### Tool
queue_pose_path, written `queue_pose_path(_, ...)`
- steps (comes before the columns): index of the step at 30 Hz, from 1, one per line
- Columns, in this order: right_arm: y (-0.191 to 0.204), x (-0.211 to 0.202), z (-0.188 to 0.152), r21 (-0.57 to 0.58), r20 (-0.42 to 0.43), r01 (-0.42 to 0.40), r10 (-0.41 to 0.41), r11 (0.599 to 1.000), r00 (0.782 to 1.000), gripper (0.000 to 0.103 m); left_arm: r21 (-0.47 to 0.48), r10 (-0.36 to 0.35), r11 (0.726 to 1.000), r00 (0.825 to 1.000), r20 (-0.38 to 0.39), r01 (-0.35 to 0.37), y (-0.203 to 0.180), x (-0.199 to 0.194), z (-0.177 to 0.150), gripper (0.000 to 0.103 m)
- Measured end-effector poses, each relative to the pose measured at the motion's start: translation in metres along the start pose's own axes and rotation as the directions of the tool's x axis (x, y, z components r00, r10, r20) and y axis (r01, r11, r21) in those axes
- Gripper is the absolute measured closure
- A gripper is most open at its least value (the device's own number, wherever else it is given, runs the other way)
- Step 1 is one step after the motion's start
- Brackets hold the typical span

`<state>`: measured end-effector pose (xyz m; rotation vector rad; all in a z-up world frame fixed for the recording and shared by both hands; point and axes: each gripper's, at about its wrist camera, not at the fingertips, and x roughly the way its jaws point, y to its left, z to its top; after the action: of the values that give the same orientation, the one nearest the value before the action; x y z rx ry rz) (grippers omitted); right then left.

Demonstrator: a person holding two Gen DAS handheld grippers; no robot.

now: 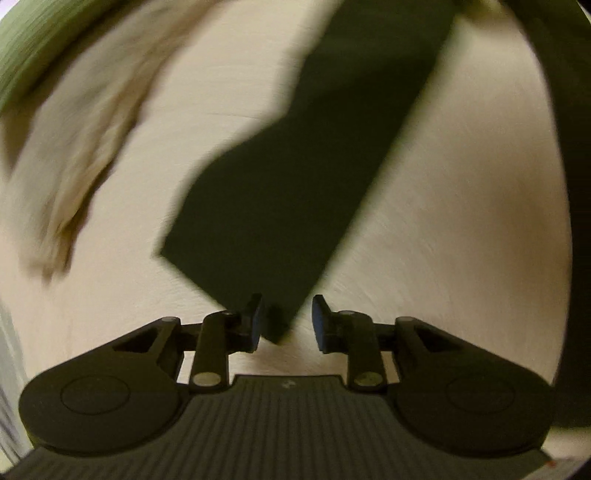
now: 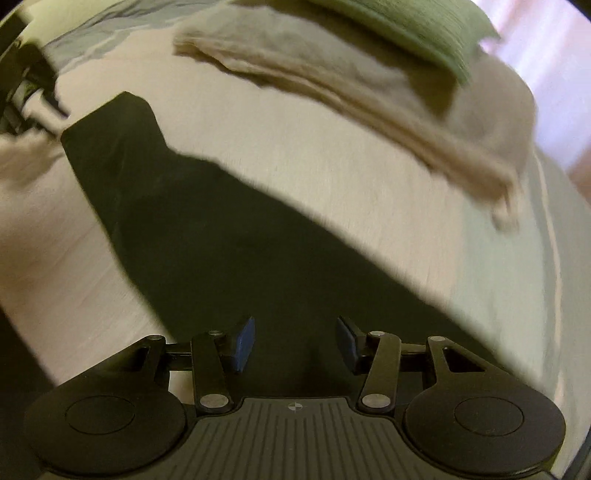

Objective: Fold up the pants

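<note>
Cream bedding (image 1: 443, 221) covers the bed, and the dark pants (image 1: 295, 184) lie flat across its middle, one long strip. Both claws hover with jaws wide and empty: the left claw (image 1: 286, 321) at a pants corner, the right claw (image 2: 295, 343) over dark cloth. Beige folded fabric (image 2: 369, 92) (blurred) lies beyond, under something green (image 2: 424, 26).

The pants (image 1: 295, 177) were dark, matt cloth on a pale, smooth sheet (image 1: 461, 221). Upper left, a beige towel (image 1: 81, 147) looked soft and rumpled. The left gripper (image 1: 287, 320) was matt black plastic with blue pads (image 1: 320, 325).
</note>
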<state>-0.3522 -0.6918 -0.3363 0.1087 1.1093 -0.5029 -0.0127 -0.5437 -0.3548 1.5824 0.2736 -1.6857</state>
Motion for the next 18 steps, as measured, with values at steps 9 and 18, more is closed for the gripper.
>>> queue_pose_path(9, 0.023, -0.014, -0.071, 0.208, -0.098, 0.148, -0.130, 0.967, 0.987, 0.057, 0.360, 0.202, 0.912, 0.979, 0.018, -0.195, -0.056, 0.046, -0.005, 0.094)
queue_pose_path(18, 0.027, -0.063, -0.101, 0.377, -0.096, 0.217, -0.195, 0.900, 0.976, 0.057, 0.037, 0.019, 0.999, 1.000, -0.014, -0.018, -0.055, -0.033, -0.020, 0.097)
